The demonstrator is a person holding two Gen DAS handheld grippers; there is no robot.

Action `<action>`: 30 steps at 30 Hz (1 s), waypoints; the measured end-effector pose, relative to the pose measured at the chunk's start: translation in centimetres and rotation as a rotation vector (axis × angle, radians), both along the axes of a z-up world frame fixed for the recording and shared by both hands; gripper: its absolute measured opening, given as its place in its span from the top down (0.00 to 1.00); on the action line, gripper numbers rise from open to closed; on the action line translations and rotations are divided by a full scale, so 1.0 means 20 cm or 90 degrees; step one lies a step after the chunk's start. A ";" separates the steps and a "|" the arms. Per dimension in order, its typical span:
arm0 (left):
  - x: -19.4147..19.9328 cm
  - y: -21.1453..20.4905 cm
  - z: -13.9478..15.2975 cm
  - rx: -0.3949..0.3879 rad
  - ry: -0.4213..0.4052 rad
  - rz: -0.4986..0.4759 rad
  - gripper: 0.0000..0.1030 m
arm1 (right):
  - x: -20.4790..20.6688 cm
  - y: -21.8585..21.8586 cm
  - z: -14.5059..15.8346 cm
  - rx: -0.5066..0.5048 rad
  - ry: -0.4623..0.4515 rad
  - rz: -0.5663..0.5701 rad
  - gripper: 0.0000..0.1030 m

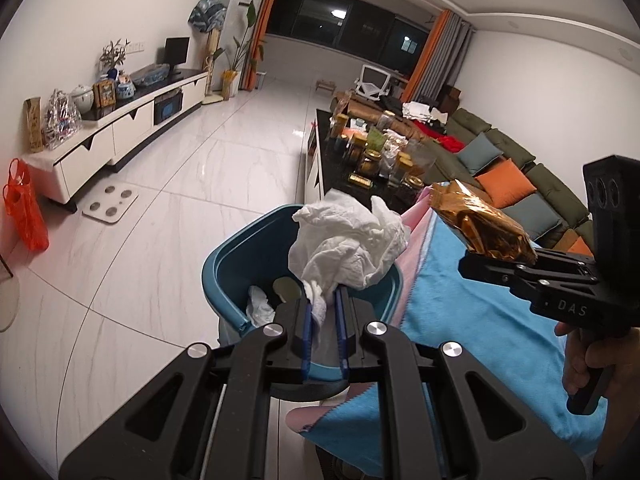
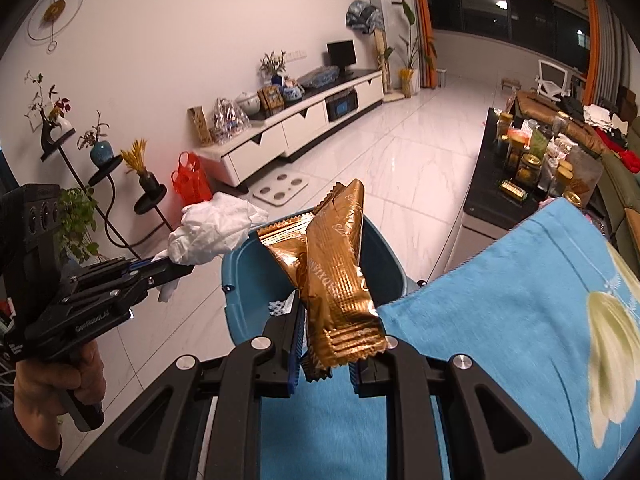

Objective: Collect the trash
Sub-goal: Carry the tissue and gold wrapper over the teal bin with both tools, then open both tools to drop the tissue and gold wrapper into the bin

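A crumpled white tissue (image 1: 348, 244) is pinched in my left gripper (image 1: 324, 304), which is shut on it just above the teal bin (image 1: 218, 260). More tissue (image 1: 256, 308) lies inside the bin. A gold foil wrapper (image 2: 340, 272) stands up between the blue pads of my right gripper (image 2: 324, 344), shut on it over the near rim of the bin (image 2: 256, 276). From the left wrist, the right gripper (image 1: 476, 260) holds the wrapper (image 1: 484, 220) to the right of the bin. From the right wrist, the left gripper (image 2: 176, 268) holds the tissue (image 2: 216, 232) at the bin's left edge.
A blue towel with a pink border (image 1: 480, 320) covers a surface right of the bin. Beyond it stand a black coffee table (image 1: 344, 176) crowded with jars and a green sofa (image 1: 520, 160). On the tiled floor lie a white scale (image 1: 110, 204) and a red bag (image 1: 24, 208).
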State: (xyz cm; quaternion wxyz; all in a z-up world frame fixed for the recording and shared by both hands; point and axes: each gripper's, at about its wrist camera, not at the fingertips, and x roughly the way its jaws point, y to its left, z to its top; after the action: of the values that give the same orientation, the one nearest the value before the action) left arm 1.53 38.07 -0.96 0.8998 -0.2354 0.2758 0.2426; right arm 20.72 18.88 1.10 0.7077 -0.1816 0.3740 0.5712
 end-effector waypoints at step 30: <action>0.54 0.34 -0.48 -0.039 0.113 0.027 0.80 | 0.10 0.47 -0.32 -0.159 -0.005 0.021 0.69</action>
State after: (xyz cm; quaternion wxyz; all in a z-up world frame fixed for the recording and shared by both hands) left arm 12.29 44.78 -10.52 0.8591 -0.2458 0.3565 0.2728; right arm 22.62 28.37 -5.30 0.6714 -0.2768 0.4362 0.5313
